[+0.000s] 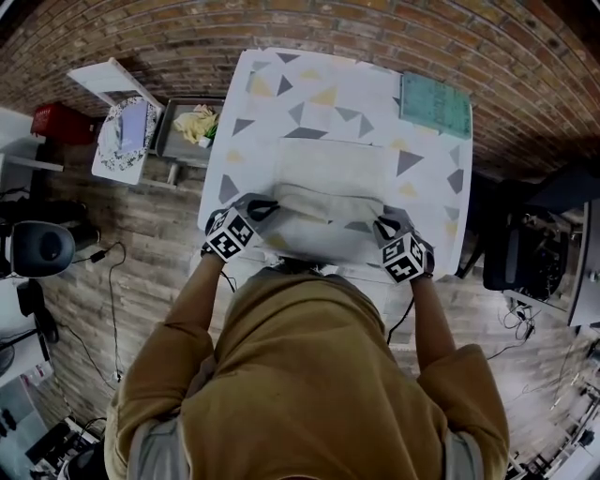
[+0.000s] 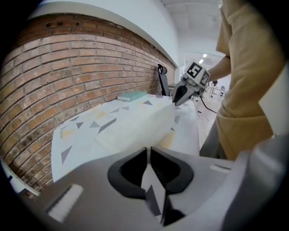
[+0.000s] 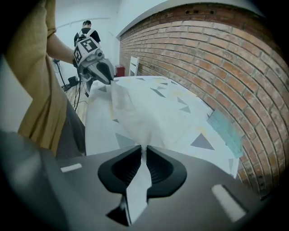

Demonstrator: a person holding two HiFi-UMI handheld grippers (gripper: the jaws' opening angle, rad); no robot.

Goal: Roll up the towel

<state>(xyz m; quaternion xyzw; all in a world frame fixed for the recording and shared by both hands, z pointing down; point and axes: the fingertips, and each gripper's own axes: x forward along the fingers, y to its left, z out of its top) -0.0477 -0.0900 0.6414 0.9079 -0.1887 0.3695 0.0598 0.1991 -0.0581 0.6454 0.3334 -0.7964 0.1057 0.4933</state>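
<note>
A pale towel (image 1: 330, 202) lies spread on the white table (image 1: 272, 89) with its grey and yellow triangle print. Its near edge is lifted off the table and hangs between both grippers. My left gripper (image 1: 263, 208) is shut on the towel's near left corner (image 2: 149, 173), which passes between its pads. At the near right corner (image 3: 141, 173), my right gripper (image 1: 382, 225) is shut on the cloth too. From the left gripper view the right gripper (image 2: 179, 95) shows pinching the far end; the right gripper view shows the left gripper (image 3: 104, 72) likewise.
A folded teal cloth (image 1: 435, 104) lies at the table's far right corner. Left of the table stand a small white stand (image 1: 122, 131) and a tray with yellow items (image 1: 192, 127). A brick wall (image 1: 281, 28) runs behind. Dark equipment (image 1: 530, 253) sits right.
</note>
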